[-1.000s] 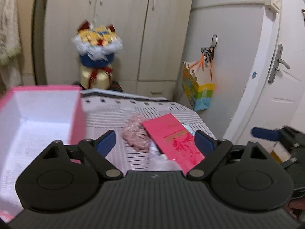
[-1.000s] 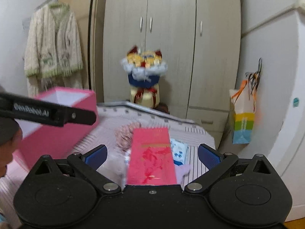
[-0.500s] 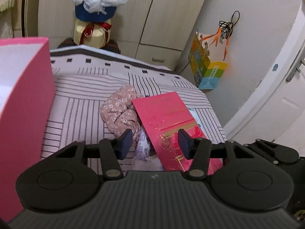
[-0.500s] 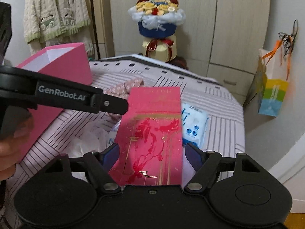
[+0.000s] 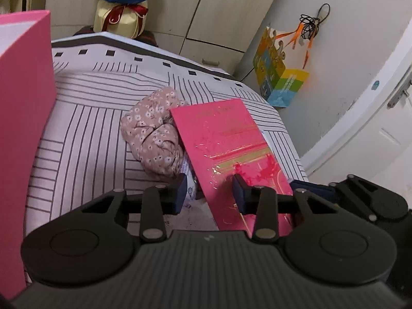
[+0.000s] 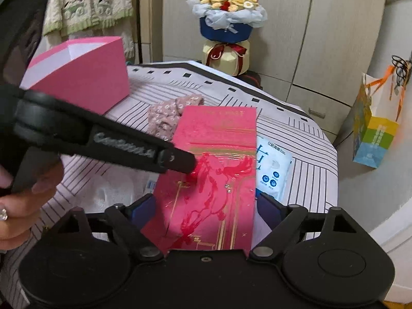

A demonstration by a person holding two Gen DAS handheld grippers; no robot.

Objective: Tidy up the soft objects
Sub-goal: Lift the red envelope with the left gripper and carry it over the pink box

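A flat red packet (image 5: pixel 226 149) with gold print lies tilted on a pile on the striped bed (image 5: pixel 85 134). A floral pink cloth (image 5: pixel 154 139) is bunched to its left. My left gripper (image 5: pixel 209 193) hangs low over the packet's left edge and a small wrapped pack. Its jaws are closing, with no pad pressing on anything. In the right wrist view the red packet (image 6: pixel 213 180) sits between the wide jaws of my right gripper (image 6: pixel 206 206), which are opening. The left gripper's finger (image 6: pixel 144 152) crosses above the packet.
An open pink box (image 6: pixel 85 85) stands on the bed at the left. A white and blue wipes pack (image 6: pixel 273 170) lies right of the packet, a white soft bag (image 6: pixel 110 193) to its left. A person's hand (image 6: pixel 25 206) holds the left gripper. A bouquet (image 6: pixel 226 25) and wardrobe stand behind.
Both grippers have come down and closer to the pile. The left jaws have narrowed a lot. The right jaws narrowed around the red packet and have widened again.
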